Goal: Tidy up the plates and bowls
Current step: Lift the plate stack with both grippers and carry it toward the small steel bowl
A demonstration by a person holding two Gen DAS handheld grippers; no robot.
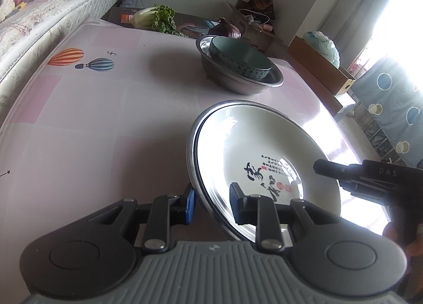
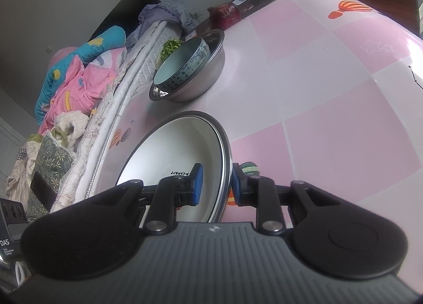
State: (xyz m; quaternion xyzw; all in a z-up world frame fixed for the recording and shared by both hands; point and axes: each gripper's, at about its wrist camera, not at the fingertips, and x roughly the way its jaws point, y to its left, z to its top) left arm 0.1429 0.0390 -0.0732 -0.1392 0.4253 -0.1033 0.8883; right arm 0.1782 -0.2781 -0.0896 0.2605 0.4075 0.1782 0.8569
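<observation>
So both tools are on the same stack right now. The left hand-held gripper (image 1: 212,205) is pinching the near-left rim of a white ceramic plate with black calligraphy (image 1: 264,150), which sits nested inside a shallow stainless steel plate (image 1: 191,145); one blue pad is under the metal edge and the other is on the white inside. The right hand-held gripper (image 2: 216,185) is clamped the same way on the opposite rim, one pad inside the white plate, the other outside the steel lip. In the left wrist view you can see the black right tool coming in from the right edge over the plate. The stack looks tilted in both views, and I can't tell whether it's touching the surface.

Further back on the counter (image 1: 92,119), which has a pink and white checked cover with hot-air balloon prints, there's a teal ceramic bowl with a patterned blue-and-white outside (image 1: 240,59) sitting inside a bigger stainless steel basin (image 1: 238,84). That pair is well apart from the plates.

Behind the counter: a leafy green cabbage (image 1: 156,17), a purple onion-looking thing (image 1: 227,29), some cardboard boxes (image 1: 320,66). A bed with pink bedding (image 2: 79,79) runs along one side.
</observation>
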